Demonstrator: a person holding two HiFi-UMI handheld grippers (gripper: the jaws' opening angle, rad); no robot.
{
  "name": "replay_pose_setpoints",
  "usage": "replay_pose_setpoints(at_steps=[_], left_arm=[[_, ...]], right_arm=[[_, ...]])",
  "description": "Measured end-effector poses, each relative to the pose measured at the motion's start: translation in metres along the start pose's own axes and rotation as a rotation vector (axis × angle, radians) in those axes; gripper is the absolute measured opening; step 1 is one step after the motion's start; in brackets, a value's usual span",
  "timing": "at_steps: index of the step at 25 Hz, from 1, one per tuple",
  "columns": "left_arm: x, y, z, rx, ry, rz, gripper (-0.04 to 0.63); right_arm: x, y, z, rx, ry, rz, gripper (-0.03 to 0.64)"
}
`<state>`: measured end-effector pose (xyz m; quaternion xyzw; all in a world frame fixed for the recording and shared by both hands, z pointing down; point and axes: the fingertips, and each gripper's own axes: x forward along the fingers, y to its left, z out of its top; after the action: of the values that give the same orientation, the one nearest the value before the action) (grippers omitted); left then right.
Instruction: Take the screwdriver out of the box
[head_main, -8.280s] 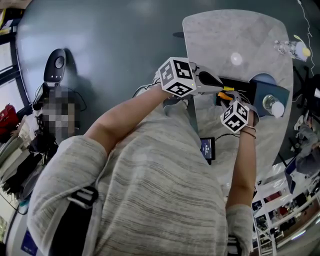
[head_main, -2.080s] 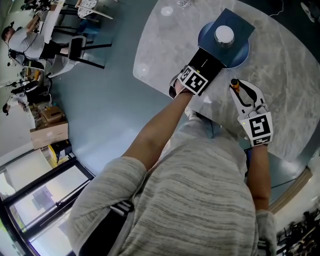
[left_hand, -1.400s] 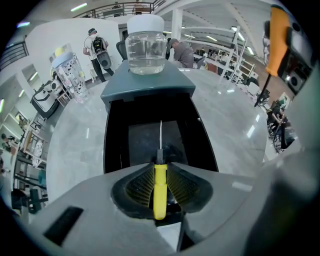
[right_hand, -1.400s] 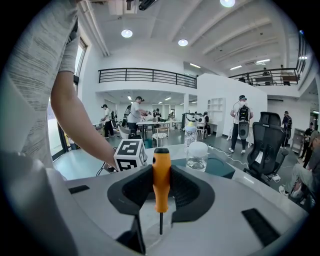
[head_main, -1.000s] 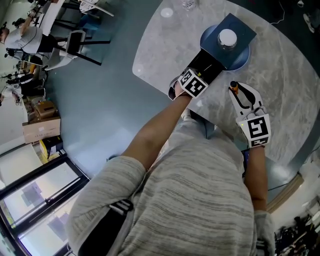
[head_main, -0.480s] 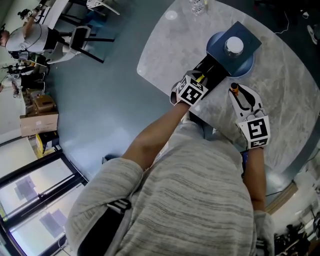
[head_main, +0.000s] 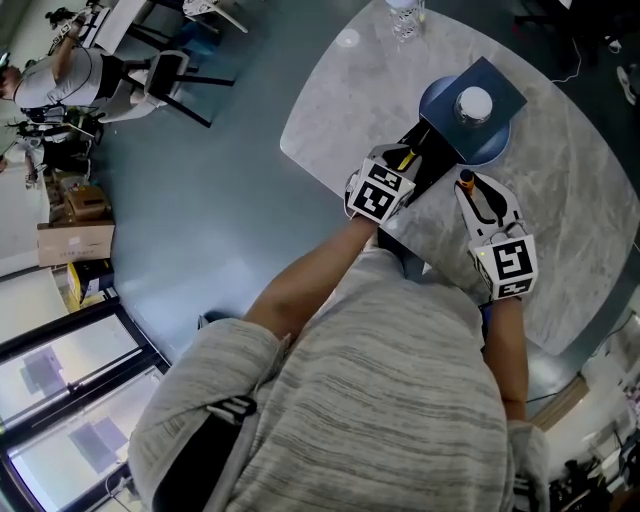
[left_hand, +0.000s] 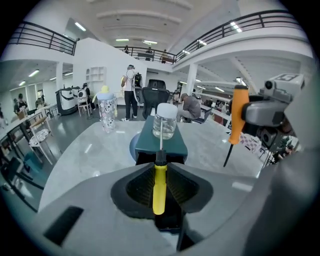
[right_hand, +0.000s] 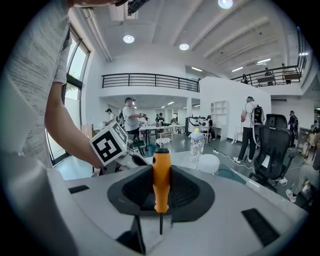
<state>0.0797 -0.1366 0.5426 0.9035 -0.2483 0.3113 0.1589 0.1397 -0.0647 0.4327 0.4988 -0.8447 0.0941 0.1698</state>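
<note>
**Fingers (left_hand: 141, 186) of the left gripper (left_hand: 160, 170) clamped on the yellow screwdriver (left_hand: 159, 187)**

Ribbed black pads press on the yellow handle from both sides, low in the centre of the left gripper view. The thin metal shaft runs straight ahead from the jaws and crosses the box (left_hand: 162, 146) in mid-frame. Whether its tip touches the box cannot be told. In the head view this screwdriver shows as a yellow sliver just above the left marker cube (head_main: 378, 192), over the black open part of the box, upper centre-right of the frame.

The pads (right_hand: 134, 190) of the right gripper (right_hand: 161, 187) are shut on an orange screwdriver (right_hand: 161, 177), held handle up and dark tip down in the centre of the right gripper view. In the head view it sits just right of the box, apart from it, over the marble table (head_main: 570, 190).

Farther out, a white-capped jar (left_hand: 165, 120) stands on the box's teal top, and a round blue plate (left_hand: 134, 150) lies under the box. A clear bottle (left_hand: 106, 111) with a yellow top stands on the table at the upper left of the left gripper view.
</note>
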Motion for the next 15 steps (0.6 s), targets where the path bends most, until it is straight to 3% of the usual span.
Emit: replay_pose_setpoints(at_steps=[7, 15], left_arm=[[-0.023, -0.009, 0.026, -0.055, -0.102, -0.028, 0.086], [-0.056, -0.028, 0.059, -0.056, -0.211, -0.092, 0.085]], right_arm=[[0.001, 0.002, 0.007, 0.02, -0.023, -0.001, 0.101], [-0.001, 0.011, 0.015, 0.029, -0.046, -0.004, 0.103]])
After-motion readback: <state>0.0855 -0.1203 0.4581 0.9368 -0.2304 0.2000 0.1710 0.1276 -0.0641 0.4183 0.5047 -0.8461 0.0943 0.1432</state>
